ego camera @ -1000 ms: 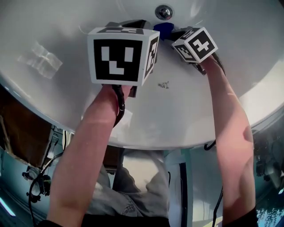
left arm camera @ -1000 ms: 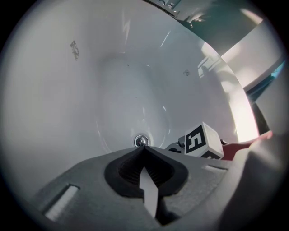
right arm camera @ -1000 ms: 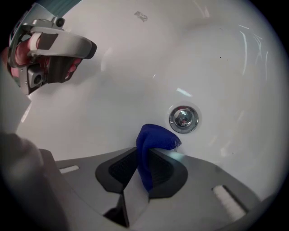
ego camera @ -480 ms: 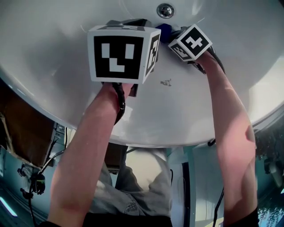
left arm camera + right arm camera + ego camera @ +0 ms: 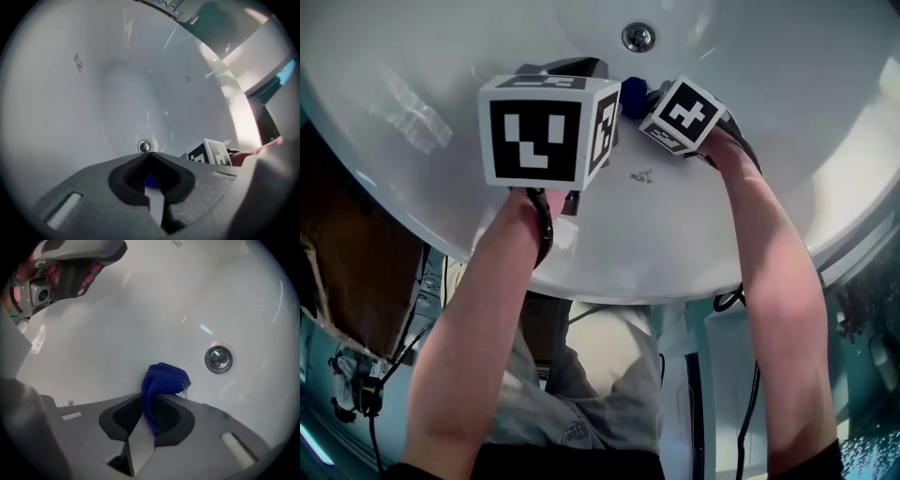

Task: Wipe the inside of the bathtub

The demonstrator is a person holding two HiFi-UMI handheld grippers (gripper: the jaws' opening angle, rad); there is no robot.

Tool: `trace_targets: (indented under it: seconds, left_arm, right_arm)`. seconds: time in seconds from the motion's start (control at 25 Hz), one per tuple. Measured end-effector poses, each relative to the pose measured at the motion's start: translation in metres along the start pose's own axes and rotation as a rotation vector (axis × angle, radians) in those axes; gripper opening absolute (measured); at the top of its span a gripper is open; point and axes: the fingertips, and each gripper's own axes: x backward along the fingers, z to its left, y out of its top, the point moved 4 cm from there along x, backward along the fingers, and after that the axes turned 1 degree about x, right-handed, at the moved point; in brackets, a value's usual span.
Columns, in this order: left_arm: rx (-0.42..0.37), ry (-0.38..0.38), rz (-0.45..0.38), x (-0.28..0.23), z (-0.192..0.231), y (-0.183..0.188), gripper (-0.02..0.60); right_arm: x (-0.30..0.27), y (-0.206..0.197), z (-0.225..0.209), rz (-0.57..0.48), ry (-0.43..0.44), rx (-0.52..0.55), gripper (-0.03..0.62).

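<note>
The white bathtub (image 5: 441, 56) fills the head view, its chrome drain (image 5: 637, 37) at the top. A blue cloth (image 5: 633, 96) is pressed on the tub floor just below the drain, and my right gripper (image 5: 651, 96) is shut on it. In the right gripper view the cloth (image 5: 164, 378) bulges out of the right gripper (image 5: 152, 397), left of the drain (image 5: 218, 359). My left gripper (image 5: 579, 67) hovers close to the left of the cloth. Its tips meet in the left gripper view (image 5: 149, 153), shut, aimed at the drain (image 5: 144, 146); a blue sliver shows behind the pads.
A small dark speck (image 5: 640, 175) lies on the tub wall below the grippers, also visible as a mark (image 5: 77, 62). The tub's near rim (image 5: 675, 292) curves under my forearms. Dark wooden furniture (image 5: 347, 272) and cables (image 5: 366, 394) are at the lower left.
The right gripper has slid left and toward me with the blue cloth, away from the drain and closer to the left gripper. The left gripper has barely shifted.
</note>
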Motion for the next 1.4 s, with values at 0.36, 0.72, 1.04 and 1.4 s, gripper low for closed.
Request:
trace_targets:
  seconds: [0.36,0.72,1.04,1.4]
  left_arm:
    - [-0.020,-0.016,-0.042,0.027,-0.012,0.004,0.005]
    - [-0.025,-0.012,-0.093,0.046,-0.014,0.007,0.005]
    - [-0.072,-0.026,-0.066,0.055,-0.029,-0.008,0.005]
    - [-0.159,-0.042,-0.034,0.092,-0.047,-0.016,0.005]
  right_arm:
    - [0.017,-0.003,0.044,-0.057,0.042,-0.029,0.077]
    - [0.039,-0.006,0.090,-0.164,0.080,-0.044,0.077]
    - [0.059,-0.009,0.122,-0.178,0.086,-0.016,0.077]
    - [0.088,-0.012,0.180,-0.215,0.134,-0.013,0.077]
